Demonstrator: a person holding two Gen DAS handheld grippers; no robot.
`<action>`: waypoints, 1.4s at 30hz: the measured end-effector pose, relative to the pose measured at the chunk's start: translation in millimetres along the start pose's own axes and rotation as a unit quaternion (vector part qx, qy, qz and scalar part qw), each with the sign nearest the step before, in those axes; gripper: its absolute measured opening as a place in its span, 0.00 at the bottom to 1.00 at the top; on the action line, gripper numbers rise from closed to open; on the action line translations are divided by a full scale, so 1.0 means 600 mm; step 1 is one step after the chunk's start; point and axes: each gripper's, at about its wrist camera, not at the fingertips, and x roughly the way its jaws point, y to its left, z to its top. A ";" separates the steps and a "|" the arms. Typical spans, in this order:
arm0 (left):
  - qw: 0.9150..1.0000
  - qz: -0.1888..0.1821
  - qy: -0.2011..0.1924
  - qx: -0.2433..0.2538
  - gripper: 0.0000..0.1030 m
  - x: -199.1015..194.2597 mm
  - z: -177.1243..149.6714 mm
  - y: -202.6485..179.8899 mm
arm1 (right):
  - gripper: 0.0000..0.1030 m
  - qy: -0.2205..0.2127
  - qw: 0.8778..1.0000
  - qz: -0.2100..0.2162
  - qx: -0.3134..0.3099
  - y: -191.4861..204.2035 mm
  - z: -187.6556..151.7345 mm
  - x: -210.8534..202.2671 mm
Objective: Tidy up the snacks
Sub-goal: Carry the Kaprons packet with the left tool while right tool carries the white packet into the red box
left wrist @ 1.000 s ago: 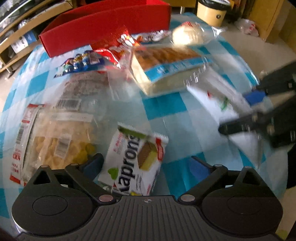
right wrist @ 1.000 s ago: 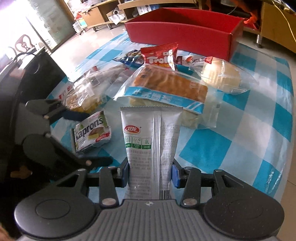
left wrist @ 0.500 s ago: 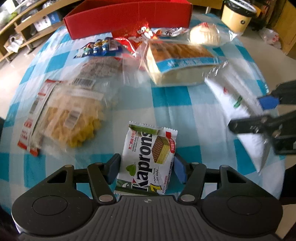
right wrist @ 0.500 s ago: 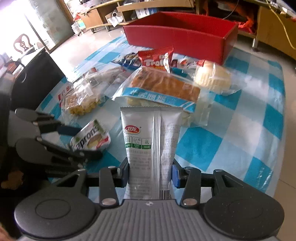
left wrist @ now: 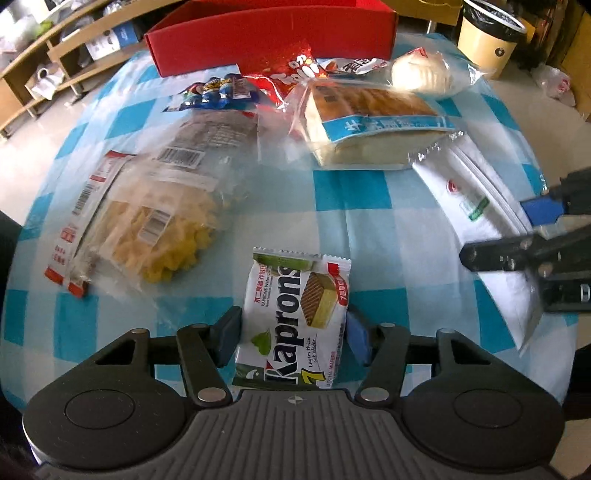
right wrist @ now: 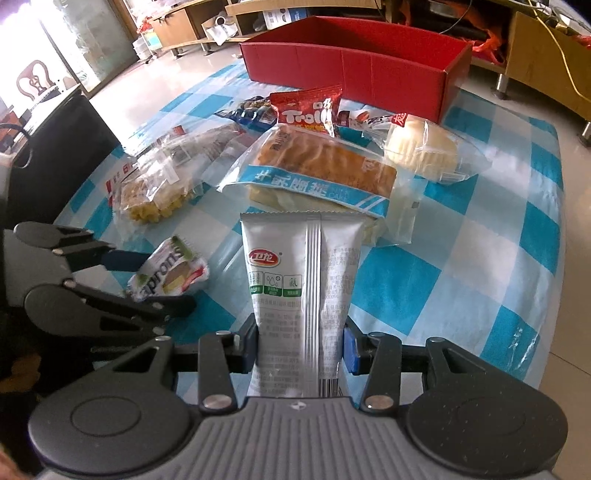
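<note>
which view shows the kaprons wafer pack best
The left wrist view: the Kaprons wafer pack sits front and centre between the left gripper pads, which have just been closing onto it, label fully readable. The right wrist view shows it small, off to the left and partly hidden behind that gripper's fingers.

a yellow bin (left wrist: 489,35) stands beside wooden shelves (left wrist: 55,66).
</note>
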 end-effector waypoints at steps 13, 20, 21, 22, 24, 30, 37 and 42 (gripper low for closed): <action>0.993 -0.024 -0.108 -0.052 0.64 -0.105 0.057 0.007 | 0.44 -0.065 0.998 0.002 0.012 0.016 0.036 -0.052; 0.988 -0.040 -0.115 -0.093 0.64 -0.085 0.144 0.029 | 0.44 -0.095 0.995 -0.015 0.040 -0.005 0.098 -0.058; 0.988 -0.035 -0.120 -0.095 0.64 -0.086 0.156 0.030 | 0.44 -0.100 0.994 -0.016 0.043 -0.007 0.111 -0.058; 0.987 -0.029 -0.129 -0.095 0.64 -0.089 0.169 0.032 | 0.44 -0.106 0.993 -0.018 0.045 -0.011 0.120 -0.059; 0.985 -0.028 -0.139 -0.100 0.64 -0.091 0.196 0.039 | 0.44 -0.118 0.991 -0.020 0.052 -0.021 0.146 -0.061; 0.980 -0.014 -0.166 -0.110 0.64 -0.081 0.282 0.055 | 0.44 -0.145 0.986 -0.027 0.080 -0.058 0.227 -0.051; 0.975 0.006 -0.185 -0.124 0.64 -0.043 0.378 0.076 | 0.44 -0.165 0.981 -0.041 0.095 -0.095 0.323 -0.017; 0.973 0.019 -0.190 -0.130 0.64 -0.003 0.427 0.090 | 0.44 -0.168 0.979 -0.048 0.106 -0.125 0.378 0.023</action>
